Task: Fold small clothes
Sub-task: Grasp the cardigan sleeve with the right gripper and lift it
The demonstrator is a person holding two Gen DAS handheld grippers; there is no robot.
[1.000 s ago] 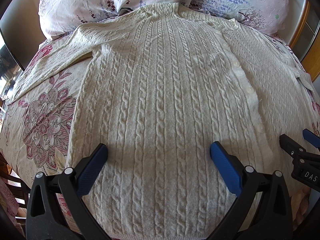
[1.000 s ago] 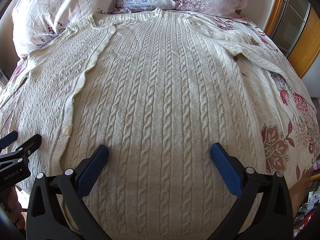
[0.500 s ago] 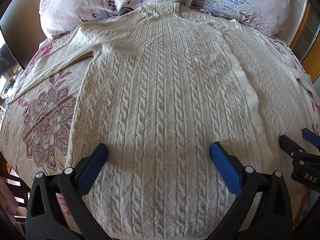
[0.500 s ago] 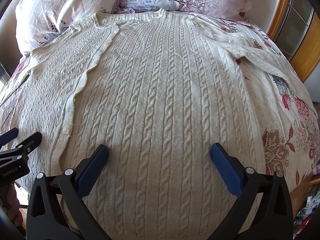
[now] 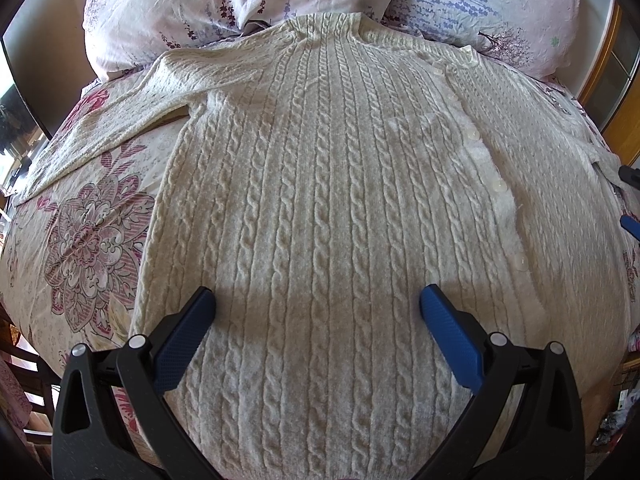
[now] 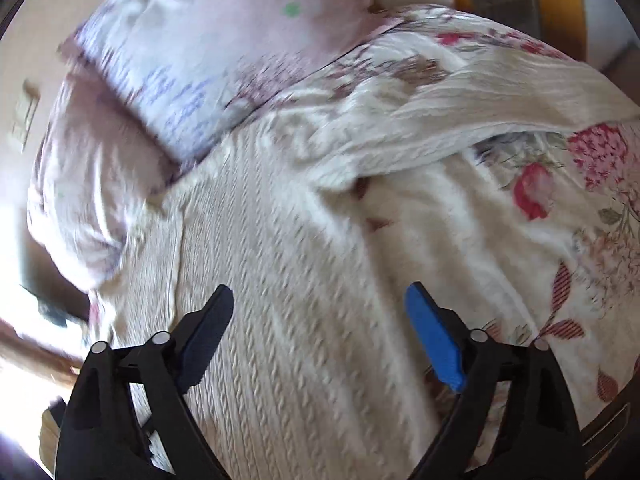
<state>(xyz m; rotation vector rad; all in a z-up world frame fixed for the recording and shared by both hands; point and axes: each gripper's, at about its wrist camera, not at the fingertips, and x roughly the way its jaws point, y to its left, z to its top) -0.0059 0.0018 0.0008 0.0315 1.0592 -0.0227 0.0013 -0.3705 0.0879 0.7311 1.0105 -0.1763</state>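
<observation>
A cream cable-knit cardigan (image 5: pixel 320 200) lies flat on the floral bedspread (image 5: pixel 88 236), neck toward the pillows, its button strip (image 5: pixel 500 192) running down the right. Its left sleeve (image 5: pixel 120 120) stretches out to the left. My left gripper (image 5: pixel 316 304) is open and empty above the cardigan's lower part. My right gripper (image 6: pixel 320 304) is open and empty, tilted over the cardigan's right side (image 6: pixel 300 280), facing its right sleeve (image 6: pixel 460 120); this view is blurred. The right gripper's tips show at the right edge of the left wrist view (image 5: pixel 630 200).
Two floral pillows (image 5: pixel 240 4) lie at the head of the bed, also seen in the right wrist view (image 6: pixel 180 80). A wooden frame (image 5: pixel 616 80) stands at the right. The bed edge (image 6: pixel 600 412) drops off at the lower right.
My right gripper has swung quickly to the right and up toward the right sleeve, tilting its view. In the left wrist view it has moved up along the right edge. My left gripper has barely moved.
</observation>
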